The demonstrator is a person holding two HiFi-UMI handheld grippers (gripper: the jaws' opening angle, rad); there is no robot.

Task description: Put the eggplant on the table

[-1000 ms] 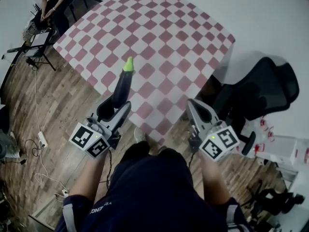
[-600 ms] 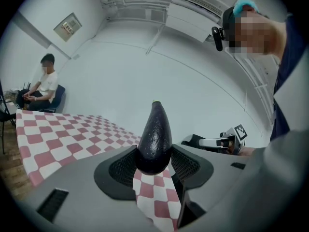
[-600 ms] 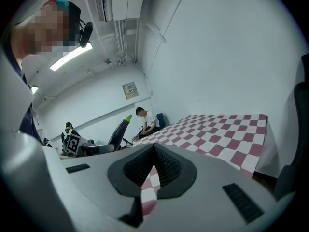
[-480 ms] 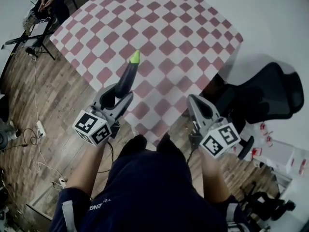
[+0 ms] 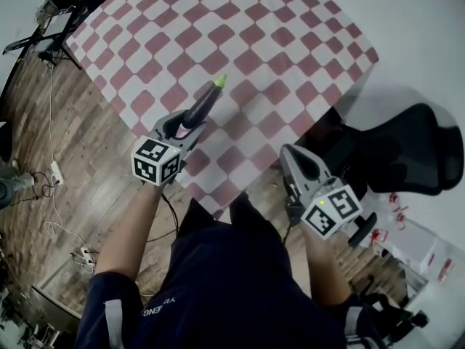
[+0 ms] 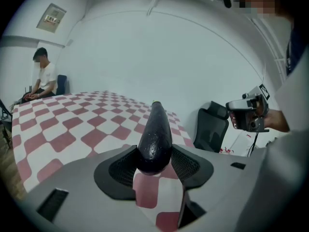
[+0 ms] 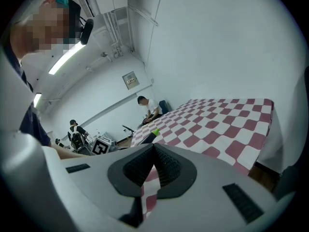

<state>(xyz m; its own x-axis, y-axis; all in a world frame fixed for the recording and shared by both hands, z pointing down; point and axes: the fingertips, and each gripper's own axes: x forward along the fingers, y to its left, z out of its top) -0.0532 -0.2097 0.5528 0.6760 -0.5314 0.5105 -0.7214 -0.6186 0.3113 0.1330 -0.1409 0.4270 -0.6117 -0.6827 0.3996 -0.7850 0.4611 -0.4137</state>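
A dark purple eggplant [image 5: 203, 104] with a green stem end sticks out of my left gripper [image 5: 190, 122], which is shut on its thick end. It hangs tilted just above the near-left part of the red-and-white checked table [image 5: 276, 49]. In the left gripper view the eggplant [image 6: 154, 134] is clamped between both black pads [image 6: 120, 167] and points out over the table [image 6: 58, 129]. My right gripper [image 5: 298, 162] is held off the table's near edge, shut with nothing in it. The right gripper view shows the right gripper [image 7: 154, 153] with its pads touching, and the eggplant [image 7: 150, 135] beyond.
A black office chair [image 5: 407, 144] stands right of the table. Wooden floor with cables [image 5: 51, 173] lies to the left. A seated person [image 6: 41, 81] is at the table's far end. The checked cloth hangs over the near edge.
My left gripper has carried the eggplant forward and down, from the table's near edge to over its surface. The right gripper shifted only a little.
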